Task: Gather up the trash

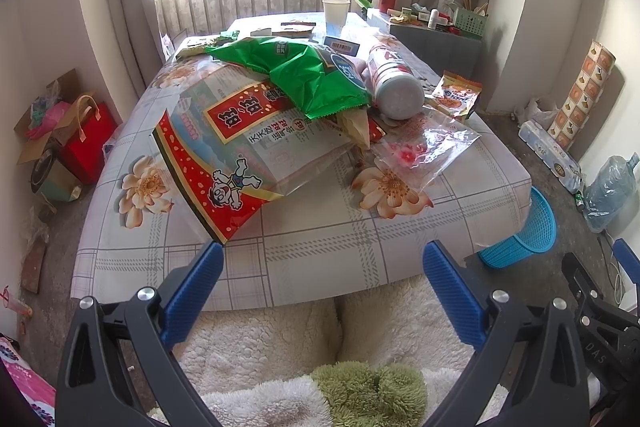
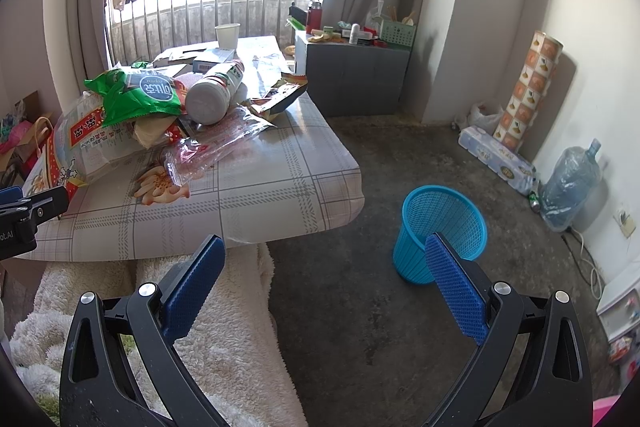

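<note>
A heap of trash lies on the low table: a big red and white snack bag, a green crinkled bag, a white bottle on its side, a clear plastic bag and a small orange packet. My left gripper is open at the table's near edge, just short of the red bag's corner. The blue mesh bin stands on the floor right of the table. My right gripper is open, held over the floor between table and bin; its right finger overlaps the bin.
A white paper cup and small boxes sit at the table's far end. A grey cabinet with clutter stands behind. A water jug, tissue packs and a patterned roll line the right wall. Fleece-clad legs lie below me.
</note>
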A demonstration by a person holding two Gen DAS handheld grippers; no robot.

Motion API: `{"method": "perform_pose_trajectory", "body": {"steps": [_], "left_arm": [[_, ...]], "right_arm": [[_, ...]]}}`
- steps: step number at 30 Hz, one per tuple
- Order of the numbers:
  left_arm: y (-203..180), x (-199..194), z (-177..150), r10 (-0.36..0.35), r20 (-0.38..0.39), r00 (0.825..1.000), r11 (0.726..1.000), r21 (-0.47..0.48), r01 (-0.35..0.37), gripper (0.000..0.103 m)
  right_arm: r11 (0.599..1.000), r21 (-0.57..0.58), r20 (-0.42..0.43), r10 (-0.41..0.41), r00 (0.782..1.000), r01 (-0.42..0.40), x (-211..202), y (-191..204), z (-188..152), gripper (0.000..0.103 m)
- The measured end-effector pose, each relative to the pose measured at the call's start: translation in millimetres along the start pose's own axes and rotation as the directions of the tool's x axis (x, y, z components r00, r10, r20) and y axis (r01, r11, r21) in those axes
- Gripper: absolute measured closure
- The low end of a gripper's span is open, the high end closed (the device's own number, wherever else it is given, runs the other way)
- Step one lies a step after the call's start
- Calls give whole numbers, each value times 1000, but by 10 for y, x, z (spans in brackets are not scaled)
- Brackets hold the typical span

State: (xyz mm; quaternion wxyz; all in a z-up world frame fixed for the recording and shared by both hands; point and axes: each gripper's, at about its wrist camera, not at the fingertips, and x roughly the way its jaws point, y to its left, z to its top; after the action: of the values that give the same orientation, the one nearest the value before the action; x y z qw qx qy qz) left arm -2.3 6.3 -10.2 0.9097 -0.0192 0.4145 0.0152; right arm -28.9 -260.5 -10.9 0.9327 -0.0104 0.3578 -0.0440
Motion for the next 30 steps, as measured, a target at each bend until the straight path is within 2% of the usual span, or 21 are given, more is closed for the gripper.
{"method": "perform_pose_trajectory", "body": {"steps": [24,30], "left_arm": [[-9,4,15,0,-5,1000,1000,0,0,5],[-21,33,-68,1,-10,1000,1000,4,-1,5]], "right_arm": [[1000,2,0,1,1000,-1,28,-4,0,7],[1000,4,1,2,1000,-2,9,-18,-3,7]]}}
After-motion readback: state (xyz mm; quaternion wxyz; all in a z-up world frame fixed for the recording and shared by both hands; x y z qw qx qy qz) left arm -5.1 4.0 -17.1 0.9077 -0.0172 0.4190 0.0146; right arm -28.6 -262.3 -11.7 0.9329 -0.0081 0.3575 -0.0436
